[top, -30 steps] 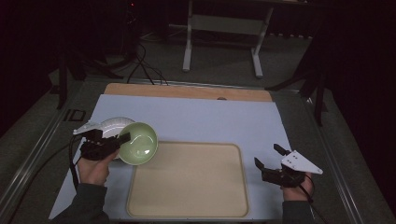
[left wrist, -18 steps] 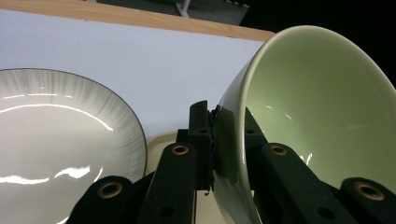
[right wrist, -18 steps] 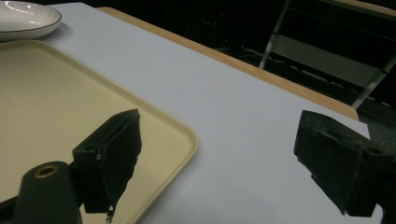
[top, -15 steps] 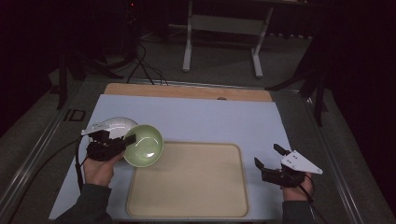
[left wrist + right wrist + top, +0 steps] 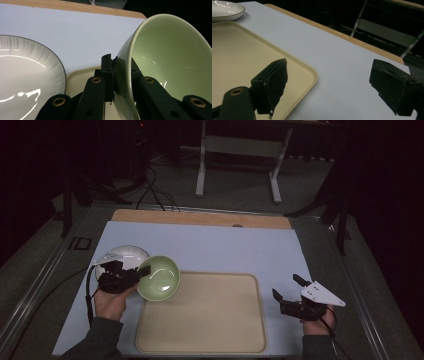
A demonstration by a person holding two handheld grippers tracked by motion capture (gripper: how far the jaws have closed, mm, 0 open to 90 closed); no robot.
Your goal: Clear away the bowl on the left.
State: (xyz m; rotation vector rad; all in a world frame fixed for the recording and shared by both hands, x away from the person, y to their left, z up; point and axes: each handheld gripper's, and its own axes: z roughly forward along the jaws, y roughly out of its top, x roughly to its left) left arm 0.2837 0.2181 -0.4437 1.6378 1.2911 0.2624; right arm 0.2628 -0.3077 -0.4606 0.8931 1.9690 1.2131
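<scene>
- Left tongs [image 5: 131, 279] clamped on the near rim of the green bowl [image 5: 159, 277], wall pinched between the pads, bowl tipped and raised just beside the white plate [image 5: 127, 256]
- Best carried level, lowered flat onto the beige tray [image 5: 210, 320], grip loosened only once seated
- Glossy pale green, round, empty, smooth inside
- Right tongs [image 5: 289, 292] spread wide and idle, low over the counter [image 5: 225, 247] beside the tray
</scene>
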